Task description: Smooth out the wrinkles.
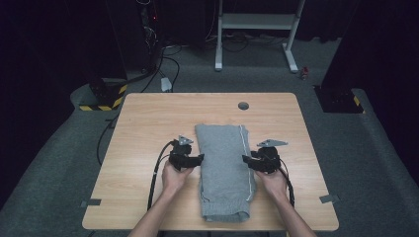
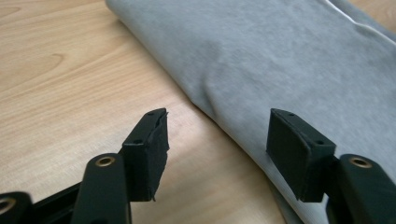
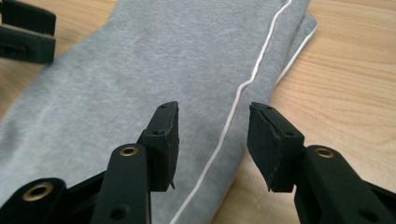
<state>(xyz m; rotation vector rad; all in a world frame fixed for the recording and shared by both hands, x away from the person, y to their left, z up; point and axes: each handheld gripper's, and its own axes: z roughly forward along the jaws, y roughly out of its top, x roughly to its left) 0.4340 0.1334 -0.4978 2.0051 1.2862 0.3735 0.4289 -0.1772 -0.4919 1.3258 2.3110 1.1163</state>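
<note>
High view: both hands level, left gripper (image 1: 198, 159) and right gripper (image 1: 245, 159) fingers open, flanking grey trousers (image 1: 225, 168).

Wooden table (image 1: 148, 128) sat mid-floor, round grommet hole (image 1: 243, 105) near its far edge. Grey carpet (image 1: 64, 163) all round. White metal stand (image 1: 257, 22) stood at back w/ cables (image 1: 170, 54) trailing beside it. Yellow-black hazard-striped base (image 1: 101, 101) off the table's far-left corner, dark plate (image 1: 338, 98) far right. Small red object (image 1: 304, 73) by the stand's foot.
</note>
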